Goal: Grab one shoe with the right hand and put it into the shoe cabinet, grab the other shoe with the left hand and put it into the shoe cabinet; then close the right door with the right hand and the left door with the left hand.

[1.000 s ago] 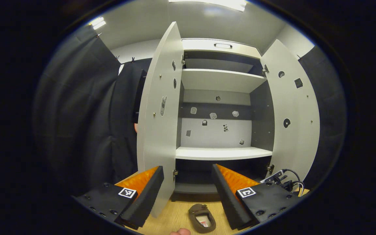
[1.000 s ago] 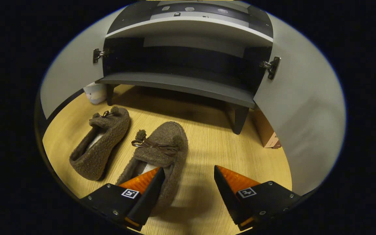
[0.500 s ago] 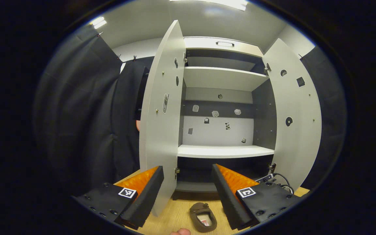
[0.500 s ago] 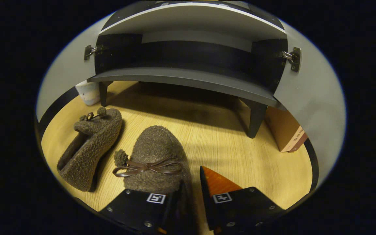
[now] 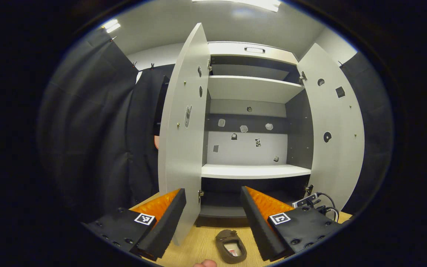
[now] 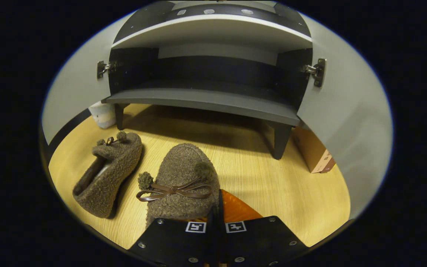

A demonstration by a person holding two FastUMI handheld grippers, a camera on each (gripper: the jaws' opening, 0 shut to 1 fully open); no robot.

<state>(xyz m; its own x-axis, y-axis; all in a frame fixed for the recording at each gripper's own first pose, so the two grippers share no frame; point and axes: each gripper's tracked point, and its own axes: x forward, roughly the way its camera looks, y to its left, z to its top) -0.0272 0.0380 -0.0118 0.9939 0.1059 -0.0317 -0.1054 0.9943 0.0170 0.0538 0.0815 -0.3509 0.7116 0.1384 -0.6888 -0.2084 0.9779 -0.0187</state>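
A tall shoe cabinet (image 5: 252, 172) stands with both doors swung wide, its left door (image 5: 180, 148) and right door (image 5: 337, 137) flanking pale shelves, seen from the left gripper view. The wooden floor (image 6: 272, 185) runs beneath it, and in the right gripper view the dark bottom shelf (image 6: 206, 102) sits raised on short legs. A cardboard box (image 6: 313, 154) rests on the floor beside the cabinet's right leg, and a pale container (image 6: 102, 113) sits near the left leg. On the floor in front, two brown fleecy slippers lie side by side: the nearer shoe (image 6: 182, 181), bow on top, is pinched at its side wall by the right gripper (image 6: 217, 213), whose fingers are drawn nearly together on it; the other shoe (image 6: 108, 172) lies just to its left, untouched. The left gripper (image 5: 213, 211) hangs above the floor facing the cabinet, fingers spread wide and holding nothing, with one slipper (image 5: 231, 246) visible on the floor below it.
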